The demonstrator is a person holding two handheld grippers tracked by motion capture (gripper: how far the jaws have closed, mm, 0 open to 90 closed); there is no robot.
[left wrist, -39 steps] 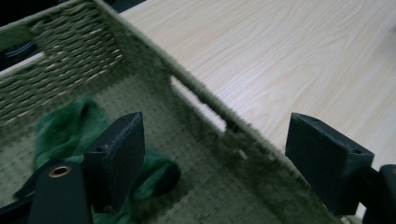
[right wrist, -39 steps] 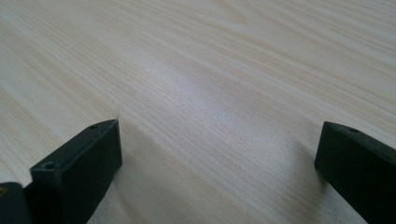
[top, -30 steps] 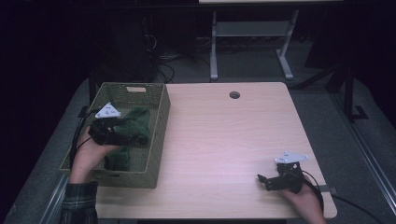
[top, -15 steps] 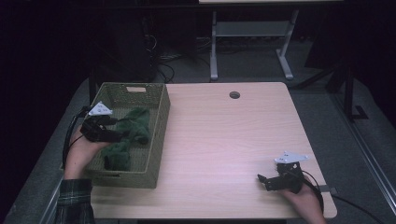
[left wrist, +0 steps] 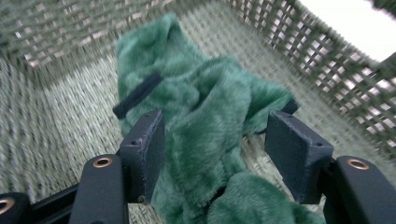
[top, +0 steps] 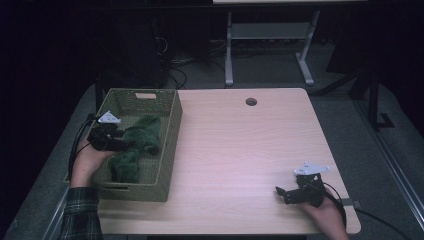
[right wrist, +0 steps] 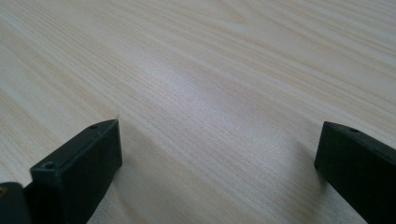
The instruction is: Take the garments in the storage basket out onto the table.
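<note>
A green furry cloth (top: 141, 144) lies bunched in an olive woven basket (top: 171, 131) on the table's left side. My left gripper (top: 122, 145) reaches down into the basket from its left wall. In the left gripper view the fur (left wrist: 205, 107) bulges up between the two black pads; the left pad (left wrist: 144, 149) touches it and the right pad (left wrist: 296, 154) stands a little off. These jaws have just been closing around the cloth. My right gripper (top: 281, 193) rests open near the table's front right corner, with only bare wood (right wrist: 210, 102) between its jaws.
The light wooden table (top: 240, 145) has a round cable hole (top: 251, 101) at the back. A metal stand (top: 270, 35) and cables sit on the dark floor behind. The basket's woven walls (left wrist: 327, 79) close in around the left gripper.
My left hand has shifted leftward and sunk lower into the basket, onto the green cloth, with its jaws narrower. The right hand has not moved.
</note>
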